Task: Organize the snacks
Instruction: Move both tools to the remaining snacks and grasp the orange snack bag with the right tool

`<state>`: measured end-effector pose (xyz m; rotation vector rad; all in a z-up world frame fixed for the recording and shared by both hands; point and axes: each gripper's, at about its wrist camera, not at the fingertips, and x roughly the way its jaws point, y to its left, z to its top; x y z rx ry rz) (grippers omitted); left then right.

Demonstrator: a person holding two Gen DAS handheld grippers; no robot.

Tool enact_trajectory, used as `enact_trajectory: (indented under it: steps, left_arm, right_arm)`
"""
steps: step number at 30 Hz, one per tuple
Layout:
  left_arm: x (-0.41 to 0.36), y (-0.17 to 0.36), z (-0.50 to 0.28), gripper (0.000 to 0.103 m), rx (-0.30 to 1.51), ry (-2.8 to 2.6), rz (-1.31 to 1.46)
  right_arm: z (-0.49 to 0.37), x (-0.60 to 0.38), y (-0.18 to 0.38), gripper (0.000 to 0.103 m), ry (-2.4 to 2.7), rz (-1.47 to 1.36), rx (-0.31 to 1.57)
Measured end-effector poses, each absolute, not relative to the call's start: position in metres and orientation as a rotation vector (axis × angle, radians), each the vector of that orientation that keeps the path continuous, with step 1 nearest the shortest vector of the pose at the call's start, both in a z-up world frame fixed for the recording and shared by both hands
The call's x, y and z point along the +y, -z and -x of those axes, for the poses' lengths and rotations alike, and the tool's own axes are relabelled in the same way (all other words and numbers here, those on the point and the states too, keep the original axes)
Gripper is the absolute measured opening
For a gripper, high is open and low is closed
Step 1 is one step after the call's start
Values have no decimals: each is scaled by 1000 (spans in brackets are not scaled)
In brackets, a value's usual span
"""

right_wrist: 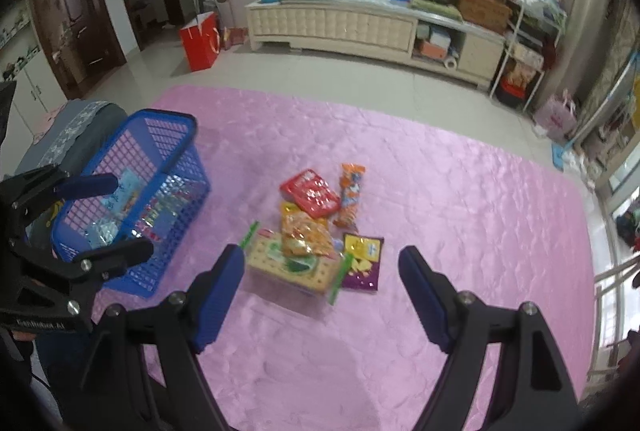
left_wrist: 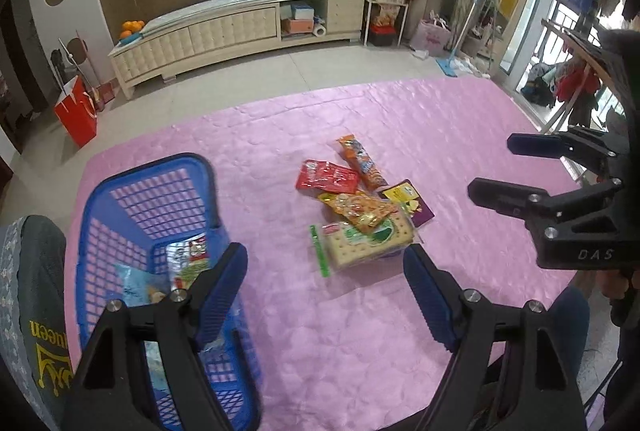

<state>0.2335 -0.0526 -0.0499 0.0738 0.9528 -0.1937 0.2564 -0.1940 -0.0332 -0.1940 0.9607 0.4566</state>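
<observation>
A blue mesh basket stands on the left of a pink mat and holds a few snack packets. A pile of snacks lies mid-mat: a cracker pack, an orange packet, a red packet, an orange tube pack and a purple packet. My left gripper is open and empty, over the basket's near corner. My right gripper is open and empty, just short of the pile.
The pink mat lies on a tiled floor. A grey cushion sits left of the basket. A cream TV cabinet lines the far wall, with a red paper bag and a metal shelf rack beside it.
</observation>
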Motion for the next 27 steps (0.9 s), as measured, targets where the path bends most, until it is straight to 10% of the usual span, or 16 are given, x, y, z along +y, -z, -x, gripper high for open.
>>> enact_trajectory:
  steps: [27]
  left_arm:
    - [-81, 142, -328, 78, 1226, 144, -241]
  right_arm:
    - [-360, -177, 146, 83, -568, 126, 1300]
